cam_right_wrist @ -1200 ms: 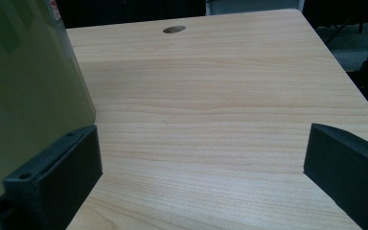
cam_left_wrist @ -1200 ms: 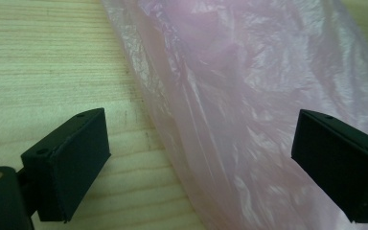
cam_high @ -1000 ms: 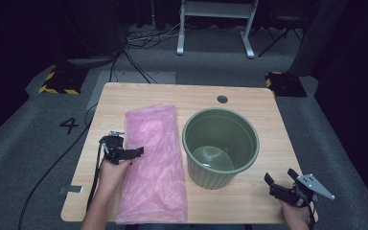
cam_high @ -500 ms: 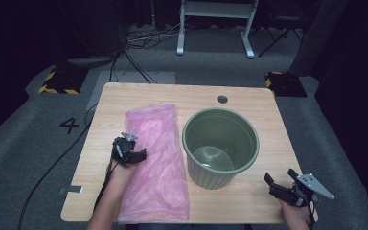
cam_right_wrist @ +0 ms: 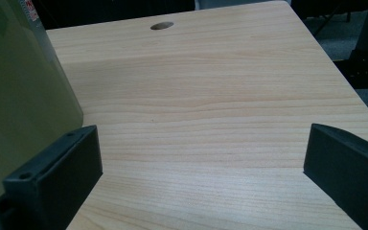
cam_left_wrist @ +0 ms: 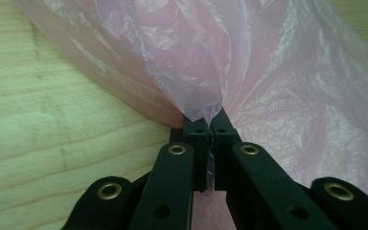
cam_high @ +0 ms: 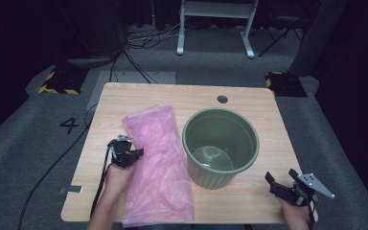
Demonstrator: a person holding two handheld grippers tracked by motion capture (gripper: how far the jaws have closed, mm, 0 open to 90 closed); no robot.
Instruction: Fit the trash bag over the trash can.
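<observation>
pink plastic bag [cam_high: 159,165] lies flat on the wooden surface [cam_high: 249,98], at 9 o'clock from the green bucket [cam_high: 220,146] and just beside it. left gripper [cam_high: 127,155] has its jaws pinched together on the bag's left edge. right gripper [cam_high: 282,184], at 4 o'clock from the bucket, is spread wide and holds nothing.

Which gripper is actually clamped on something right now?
The left gripper: its fingers are shut on a fold of the pink plastic bag. The right gripper is open over bare table, beside the green pot.
</observation>
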